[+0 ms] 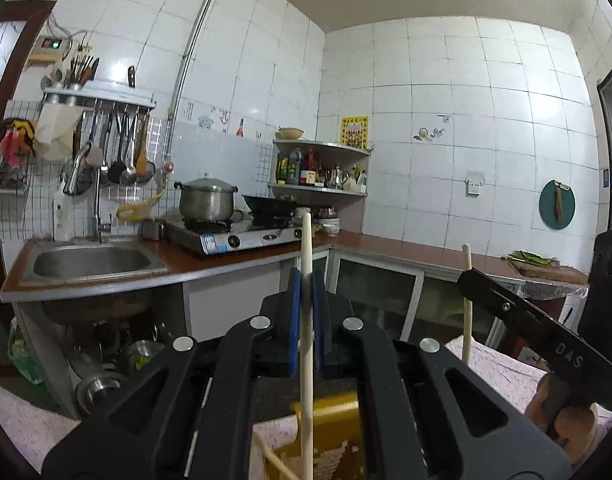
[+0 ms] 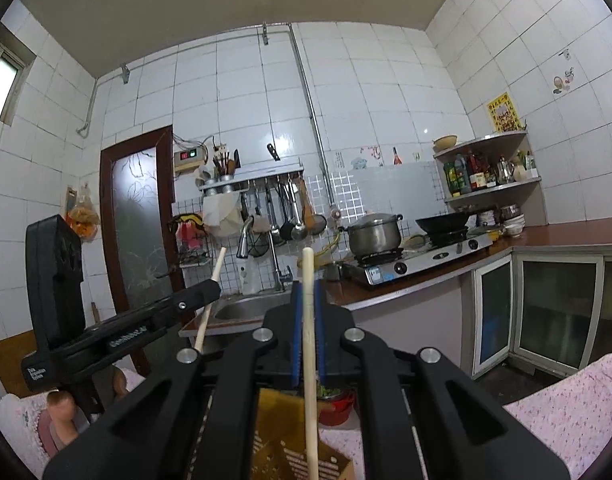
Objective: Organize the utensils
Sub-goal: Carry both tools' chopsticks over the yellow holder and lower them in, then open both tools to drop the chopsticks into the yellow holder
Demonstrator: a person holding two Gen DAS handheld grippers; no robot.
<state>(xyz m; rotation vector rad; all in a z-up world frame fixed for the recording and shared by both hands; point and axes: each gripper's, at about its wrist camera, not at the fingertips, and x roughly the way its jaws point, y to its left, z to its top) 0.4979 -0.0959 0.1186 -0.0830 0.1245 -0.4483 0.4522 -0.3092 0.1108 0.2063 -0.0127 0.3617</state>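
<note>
- Wooden chopstick [image 1: 306, 320] upright, clamped between blue pads of left gripper [image 1: 306, 300]; jaws closed on it.
- Second chopstick [image 2: 309, 328] likewise pinched by right gripper [image 2: 308, 312], near-vertical.
- Yellow box [image 2: 281, 432] sits directly below both sticks, on pink cloth [image 2: 566, 396].
- Step, judged: carrying sticks to box.
- Next needs lower tips aligned over opening before release.

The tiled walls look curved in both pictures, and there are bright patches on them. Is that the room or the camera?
The camera: in the left wrist view the fisheye lens bows the white tiled wall and darkens the corners, and glare whitens tiles above the steel utensil rack; in the right wrist view the same bending and sheen show, and the pale wooden chopstick close to the lens looks slightly soft.
</note>
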